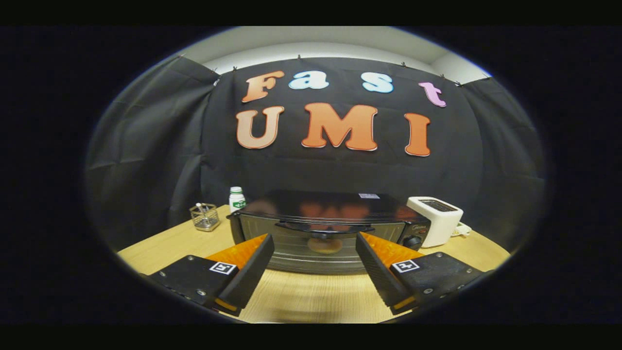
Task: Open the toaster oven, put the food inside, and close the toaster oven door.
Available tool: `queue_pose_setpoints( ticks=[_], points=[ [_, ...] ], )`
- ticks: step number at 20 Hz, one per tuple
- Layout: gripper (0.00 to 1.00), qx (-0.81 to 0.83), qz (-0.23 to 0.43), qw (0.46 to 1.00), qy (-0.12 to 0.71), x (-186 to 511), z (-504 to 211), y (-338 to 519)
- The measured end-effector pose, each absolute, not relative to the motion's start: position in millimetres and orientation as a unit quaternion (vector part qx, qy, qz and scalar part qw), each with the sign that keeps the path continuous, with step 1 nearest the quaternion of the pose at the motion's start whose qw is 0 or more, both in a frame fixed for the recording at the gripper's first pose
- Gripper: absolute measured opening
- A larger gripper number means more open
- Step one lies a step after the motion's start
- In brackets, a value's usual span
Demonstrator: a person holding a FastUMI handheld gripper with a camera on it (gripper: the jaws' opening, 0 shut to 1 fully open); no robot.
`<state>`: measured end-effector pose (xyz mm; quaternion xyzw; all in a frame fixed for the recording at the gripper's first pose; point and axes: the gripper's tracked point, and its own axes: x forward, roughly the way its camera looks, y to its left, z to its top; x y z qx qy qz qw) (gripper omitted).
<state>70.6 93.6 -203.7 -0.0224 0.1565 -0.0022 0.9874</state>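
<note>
The gripper (314,239) hangs over the wooden table (160,243) with its two fingers (257,255) spread wide apart and nothing between them but bare tabletop. Just beyond the fingertips stands the toaster oven (325,228), dark on top and squarely facing the gripper. Its glass door (311,248) is closed, the handle (324,226) running across the upper edge (a bar, level and dark). Through the glass a pale, round piece of food (324,245) shows inside, though it is too dim to say what it is. A knob (413,241) sits at the right end of the front panel.

Right of the oven, close beside it, stands a white toaster (437,218), upright. To the left, a little behind the oven's corner, a small white bottle (236,199) stands upright, and farther left a wire mesh cup (204,217) holds something thin. Black cloth (146,146) hangs behind everything.
</note>
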Motion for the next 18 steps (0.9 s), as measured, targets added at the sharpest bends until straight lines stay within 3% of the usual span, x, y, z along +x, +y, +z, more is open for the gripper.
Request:
queue_pose_setpoints(
  ticks=[8, 18],
  points=[
    [1.00, -0.002, 0.030, 0.994, 0.105, -17.7, -130.0, 65.5],
    [1.00, -0.026, -0.003, 0.999, 0.020, -80.7, -94.5, 10.0]
  ],
)
